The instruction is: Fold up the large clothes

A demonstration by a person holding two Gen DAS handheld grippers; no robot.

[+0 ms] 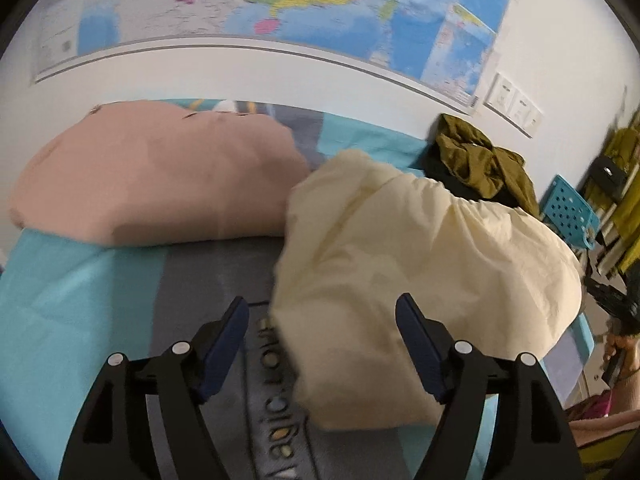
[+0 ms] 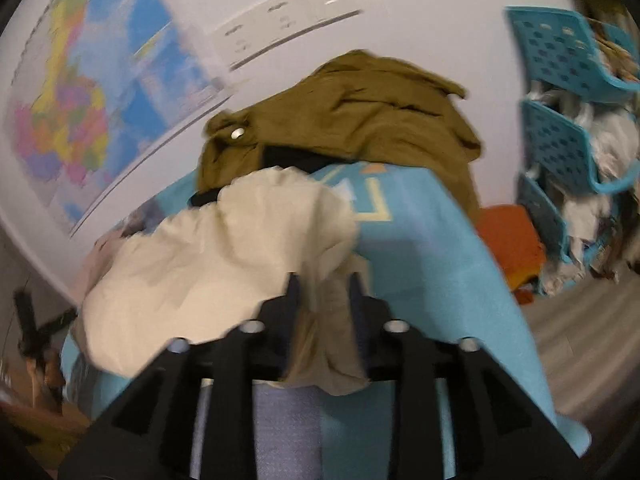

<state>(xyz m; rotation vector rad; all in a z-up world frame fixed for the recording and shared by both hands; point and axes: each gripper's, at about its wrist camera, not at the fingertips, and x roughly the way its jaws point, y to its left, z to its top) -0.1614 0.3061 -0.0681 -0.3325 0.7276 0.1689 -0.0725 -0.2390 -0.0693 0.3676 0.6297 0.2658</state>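
Note:
A crumpled cream garment [image 1: 400, 240] lies in a heap on the teal and grey bed cover [image 1: 80, 300]. My left gripper [image 1: 322, 300] hovers over the heap's near left edge, its jaws wide apart and pressing on nothing. In the right wrist view the cream garment [image 2: 220, 260] spreads to the left, and a bunched fold of it fills the narrow gap of my right gripper [image 2: 324, 278] and droops back over the gripper's body. A folded pink garment [image 1: 160, 176] rests at the far left of the bed.
An olive garment [image 2: 360, 120] over something black is piled against the wall at the bed's far end. Stacked teal baskets [image 2: 560, 140] full of cloth stand past the bed's right side, beside an orange item [image 2: 508, 240]. A wall map [image 1: 280, 0] hangs above the bed.

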